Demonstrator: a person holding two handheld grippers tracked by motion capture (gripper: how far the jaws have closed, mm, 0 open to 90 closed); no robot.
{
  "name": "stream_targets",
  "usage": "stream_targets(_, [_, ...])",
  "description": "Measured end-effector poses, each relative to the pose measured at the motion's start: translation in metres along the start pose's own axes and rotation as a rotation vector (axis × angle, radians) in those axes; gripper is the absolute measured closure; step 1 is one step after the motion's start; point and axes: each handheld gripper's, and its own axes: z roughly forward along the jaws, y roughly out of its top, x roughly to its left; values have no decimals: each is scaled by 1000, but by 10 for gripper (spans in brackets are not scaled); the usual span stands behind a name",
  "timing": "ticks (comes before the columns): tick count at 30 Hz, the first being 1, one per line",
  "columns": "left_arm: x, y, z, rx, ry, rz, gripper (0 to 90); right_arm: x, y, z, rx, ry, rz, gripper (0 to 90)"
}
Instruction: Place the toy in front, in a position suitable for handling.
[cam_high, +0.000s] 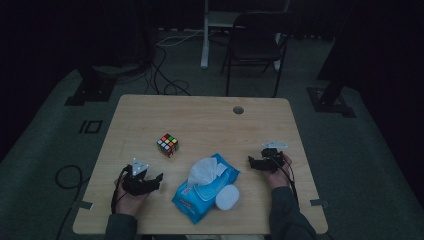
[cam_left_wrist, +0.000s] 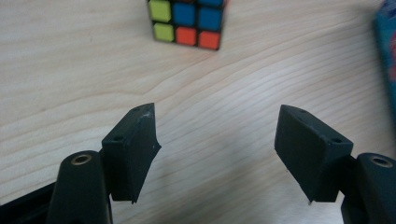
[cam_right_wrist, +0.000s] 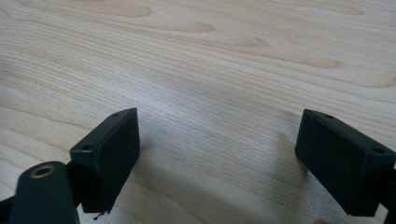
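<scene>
Both grippers open beside the wipes pack

Near the lower middle of the high view, we saw the blue wipes pack (cam_high: 200, 192) lying on the wooden table (cam_high: 210, 120), one white wipe (cam_high: 205, 171) pulled up out of its top and its round white lid (cam_high: 227, 197) folded open at the lower right of the pack. Our left gripper (cam_high: 159, 179) sat at the lower left of that frame, just beside the pack's left edge, held in the left hand (cam_high: 129, 196). Our right gripper (cam_high: 251, 161) sat right of centre, near the pack's upper right corner, held in the right hand (cam_high: 278, 172).

Along the bottom of the left gripper view, the left gripper (cam_left_wrist: 217, 149) had its jaws spread wide with bare wood between them and nothing held. At the top of that frame stood the puzzle cube (cam_left_wrist: 187, 21), well clear of the jaws, and a sliver of the blue pack (cam_left_wrist: 387, 56) showed at the right edge.

Across the right gripper view, the right gripper (cam_right_wrist: 219, 154) was likewise spread wide over plain wood grain, gripping nothing.

Left of centre in the high view, the cube (cam_high: 168, 145) rested apart from the pack, up and to its left
</scene>
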Motion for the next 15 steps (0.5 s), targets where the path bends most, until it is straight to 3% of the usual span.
stream_targets(15, [-33, 5, -25, -55, -81, 52, 304, 0, 0, 0, 0, 0, 0, 137])
